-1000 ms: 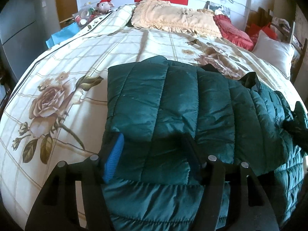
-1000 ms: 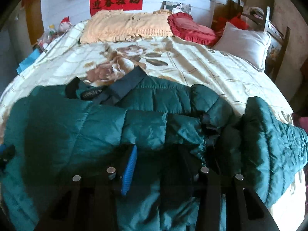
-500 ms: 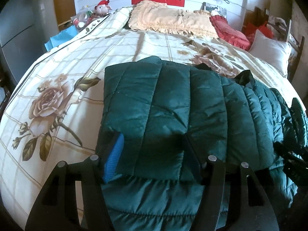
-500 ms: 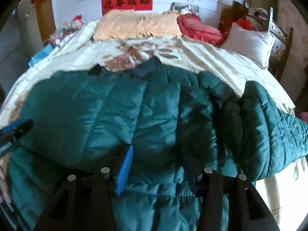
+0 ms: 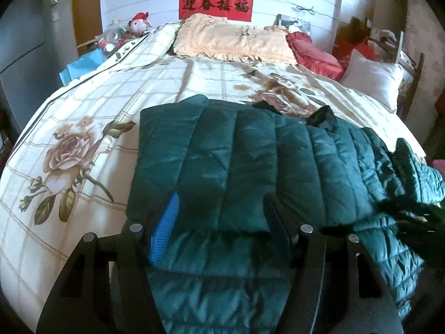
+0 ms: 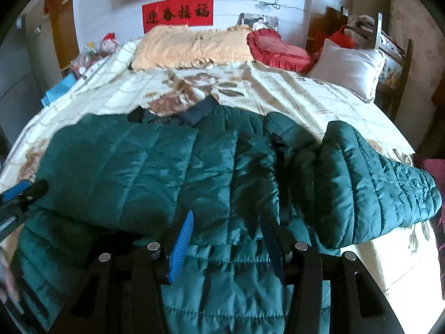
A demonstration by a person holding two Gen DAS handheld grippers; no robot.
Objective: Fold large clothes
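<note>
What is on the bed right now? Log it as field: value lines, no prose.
garment: dark green quilted puffer jacket
state: partly folded, one panel laid over the body
sleeve: right sleeve bulges out at the side, not yet folded in
surface: floral bedspread
left gripper: fingers straddle the folded panel's near edge; grip unclear
right gripper: fingers straddle the same edge further right; grip unclear
headboard end: beige frilled pillow, red cushion, white pillow
wall: red banner
</note>
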